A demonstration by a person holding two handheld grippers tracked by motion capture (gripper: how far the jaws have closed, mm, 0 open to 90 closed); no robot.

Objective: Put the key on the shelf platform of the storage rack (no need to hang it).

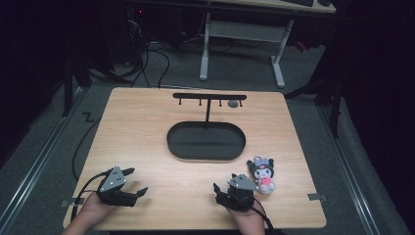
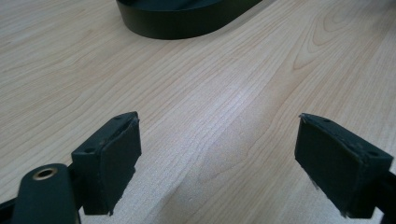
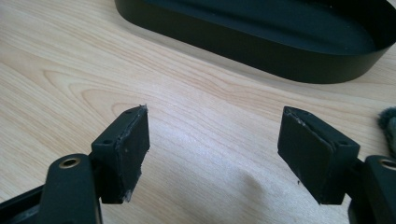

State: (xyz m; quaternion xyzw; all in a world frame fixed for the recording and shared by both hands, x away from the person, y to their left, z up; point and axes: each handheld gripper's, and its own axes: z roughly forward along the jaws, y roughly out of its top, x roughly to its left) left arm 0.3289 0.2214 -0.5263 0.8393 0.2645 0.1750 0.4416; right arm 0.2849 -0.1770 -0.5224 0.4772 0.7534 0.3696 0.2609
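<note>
A wooden surface (image 1: pixel 147 127) is seen from above, with a black oval tray (image 1: pixel 206 141) set near its middle and a black T-shaped rack (image 1: pixel 209 97) rising from the tray's far side. A small grey object (image 1: pixel 233 104) is seen at the right end of the rack's bar; what it is cannot be told. A plush toy (image 1: pixel 262 174) with a black head and pink body is laid on the surface near the tray's right end, toward the near edge. The right gripper (image 1: pixel 230 187) is held low over the surface just left of the toy; whether its body touches the toy cannot be told. In the right gripper view its jaws are seen wide apart with bare wood between them, nothing being gripped, and a dark fuzzy edge of the toy (image 3: pixel 387 122) is caught at the right border, outside the jaws. The tray wall (image 3: pixel 261 51) is seen ahead of them. The left gripper (image 1: pixel 133 182) is held at the near left of the surface, well apart from the toy and the tray. Its jaws are likewise spread wide over bare wood, nothing being held, with the tray's rim (image 2: pixel 177 25) seen farther ahead.
</note>
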